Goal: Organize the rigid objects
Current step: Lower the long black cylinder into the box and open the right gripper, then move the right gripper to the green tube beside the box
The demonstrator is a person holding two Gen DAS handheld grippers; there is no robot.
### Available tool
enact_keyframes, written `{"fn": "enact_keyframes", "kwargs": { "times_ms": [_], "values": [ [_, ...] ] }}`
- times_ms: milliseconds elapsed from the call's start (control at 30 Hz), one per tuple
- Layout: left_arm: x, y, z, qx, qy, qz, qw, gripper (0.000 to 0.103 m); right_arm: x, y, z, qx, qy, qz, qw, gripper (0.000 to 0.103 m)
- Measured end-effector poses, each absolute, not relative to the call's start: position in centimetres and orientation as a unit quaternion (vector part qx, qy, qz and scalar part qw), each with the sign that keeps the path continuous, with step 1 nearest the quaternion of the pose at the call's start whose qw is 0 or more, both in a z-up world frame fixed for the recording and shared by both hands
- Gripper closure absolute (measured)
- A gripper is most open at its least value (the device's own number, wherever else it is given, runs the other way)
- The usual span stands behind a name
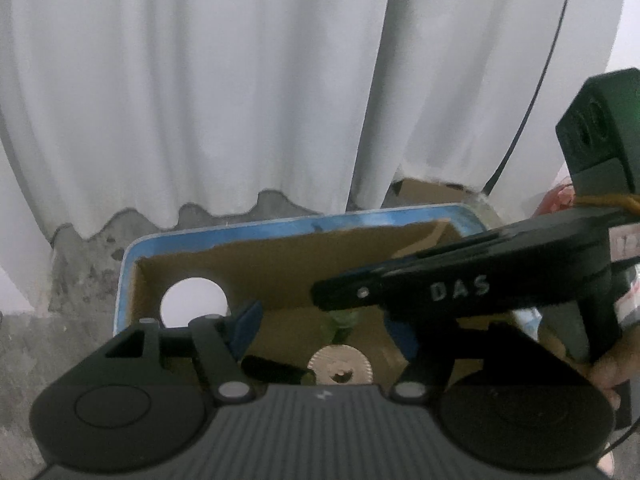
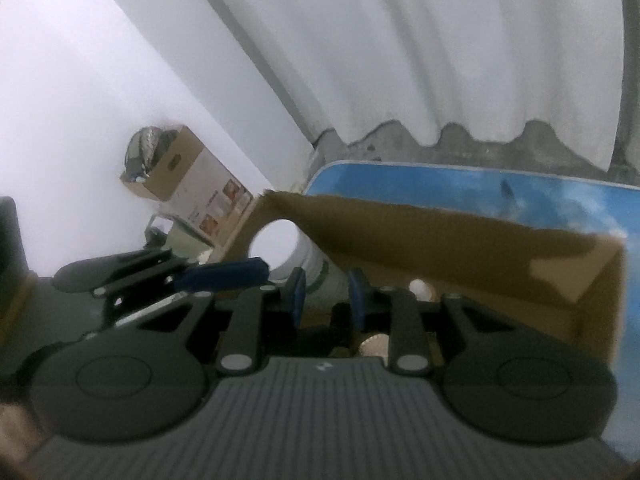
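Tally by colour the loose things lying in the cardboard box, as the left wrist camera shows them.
Gold: 1, the ridged disc
Black: 1, the oblong piece
Green: 1, the translucent piece, partly hidden
Total in the cardboard box: 3

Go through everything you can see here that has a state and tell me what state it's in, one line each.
Brown cardboard box: open-topped, on the blue table.
Left gripper: open, nothing between its blue pads, over the box.
Right gripper: nearly shut, holding nothing visible.
Ridged tan disc: lying flat in the box.
Black oblong object: lying in the box.
White curtain: drawn, hanging behind the table.
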State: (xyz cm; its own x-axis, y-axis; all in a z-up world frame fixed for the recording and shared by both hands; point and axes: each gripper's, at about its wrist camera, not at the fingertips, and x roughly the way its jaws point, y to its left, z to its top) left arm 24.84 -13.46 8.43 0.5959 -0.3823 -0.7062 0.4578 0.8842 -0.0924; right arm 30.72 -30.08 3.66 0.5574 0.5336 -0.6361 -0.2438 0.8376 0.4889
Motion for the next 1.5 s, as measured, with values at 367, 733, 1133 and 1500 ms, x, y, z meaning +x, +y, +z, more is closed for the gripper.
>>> {"fn": "enact_keyframes", "kwargs": {
  "times_ms": [367,733,1133,1500],
  "values": [
    [13.1,-10.8,13.5,0.044,0.315,-0.257,0.913,0.029,17.6,-33.9,8.7,0.215,0.333,0.215,0.893,0.076],
    [5.1,-9.7,6.7,0.05,0.351,-0.283,0.891,0.027,5.0,-35.0,1.2,0.263,0.338,0.163,0.889,0.07],
    [7.3,-13.2,-2.1,0.092,0.384,-0.289,0.872,0.035,4.9,-34.0,-5.9,0.244,0.366,0.095,0.893,0.07],
    [10.0,-16.2,-5.6,0.115,0.398,-0.297,0.86,0.049,8.3,-33.6,-9.2,0.229,0.383,0.084,0.891,0.071]
  ]
}}
